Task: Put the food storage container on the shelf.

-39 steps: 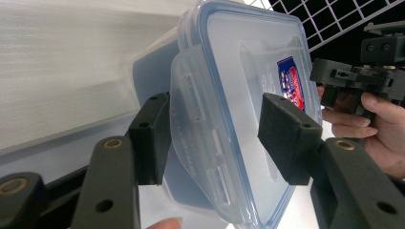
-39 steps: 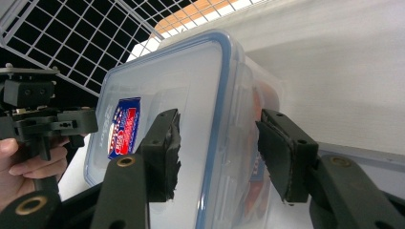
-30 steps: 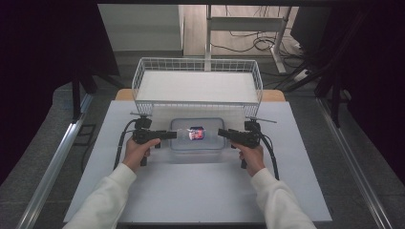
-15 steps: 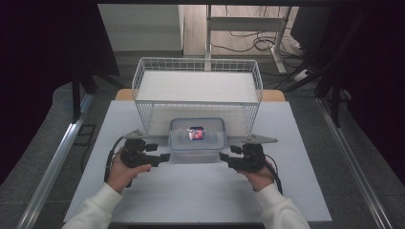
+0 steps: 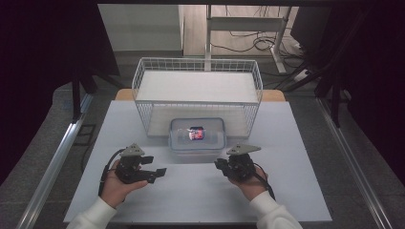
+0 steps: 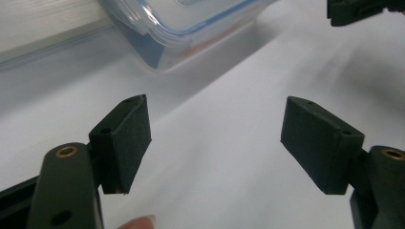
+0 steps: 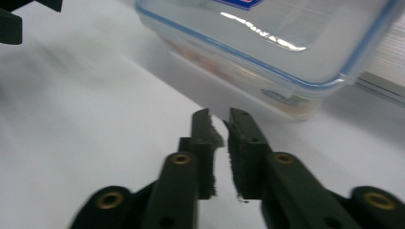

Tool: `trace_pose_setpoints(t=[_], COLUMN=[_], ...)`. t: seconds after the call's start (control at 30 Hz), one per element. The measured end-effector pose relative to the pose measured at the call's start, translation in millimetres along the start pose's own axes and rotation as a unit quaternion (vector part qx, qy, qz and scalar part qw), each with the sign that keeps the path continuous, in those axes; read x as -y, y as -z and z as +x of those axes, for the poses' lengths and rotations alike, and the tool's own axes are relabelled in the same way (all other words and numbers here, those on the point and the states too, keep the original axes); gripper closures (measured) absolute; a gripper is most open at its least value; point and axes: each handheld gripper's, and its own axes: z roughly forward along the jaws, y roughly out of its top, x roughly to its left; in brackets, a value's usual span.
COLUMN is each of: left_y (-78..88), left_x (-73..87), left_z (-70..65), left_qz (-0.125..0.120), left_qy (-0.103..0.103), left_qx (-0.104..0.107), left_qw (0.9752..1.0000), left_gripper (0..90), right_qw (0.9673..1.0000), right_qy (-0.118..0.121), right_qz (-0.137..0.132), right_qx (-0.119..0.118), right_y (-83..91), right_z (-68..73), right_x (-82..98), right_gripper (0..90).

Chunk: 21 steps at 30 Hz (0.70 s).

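Observation:
A clear lidded box with a blue seal (image 5: 215, 143) lies on the white table, and a small red and blue item (image 5: 196, 133) is inside it. My left gripper (image 5: 155, 167) rests low on the table to the box's front left, open with nothing between its pads (image 6: 216, 102). To the front right is my right gripper (image 5: 218, 164). Its jaws have just been closing and now stand almost together with nothing between them (image 7: 218, 117). Both grippers are clear of the box (image 7: 286, 52), whose corner (image 6: 181, 28) lies ahead of each.
A white wire basket (image 5: 197, 59) stands right behind the box at the table's far side. Bare white tabletop (image 5: 191, 195) lies between the hands. The other gripper's tip appears at the top corner of each gripper view (image 6: 358, 9) (image 7: 19, 19).
Both hands have drawn back from the box's sides toward the table's near edge. The right jaws have gone from open to nearly together. The box has not moved.

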Motion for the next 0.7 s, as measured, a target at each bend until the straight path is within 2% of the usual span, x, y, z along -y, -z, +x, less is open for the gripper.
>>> trace_pose_setpoints(t=[0.27,0.53,0.57,0.7], left_y=[-2.3,-3.2,-3.0,-2.6], left_x=[0.3,1.5,1.5,1.6], left_z=[-0.5,1.3,1.0,1.2], left_qz=[0.003,0.007,0.005,0.001], left_qy=[-0.003,-0.004,-0.005,-0.005], left_qx=[0.006,0.002,0.002,0.0], left_qw=[1.0,1.0,1.0,1.0], left_gripper=[24.7,24.7,24.7,24.8], right_qw=[0.9992,0.9985,0.9983,0.998], right_qy=[0.039,0.047,0.048,0.049], right_qz=[0.01,0.029,0.033,0.028], right_qx=[-0.001,0.002,0.007,0.029], right_y=[-23.3,-45.0,-56.4,-70.2], right_z=[14.5,18.8,17.4,12.5], right_x=[-11.3,-17.2,-19.4,-24.4], right_gripper=[88.3,88.9,88.9,89.1])
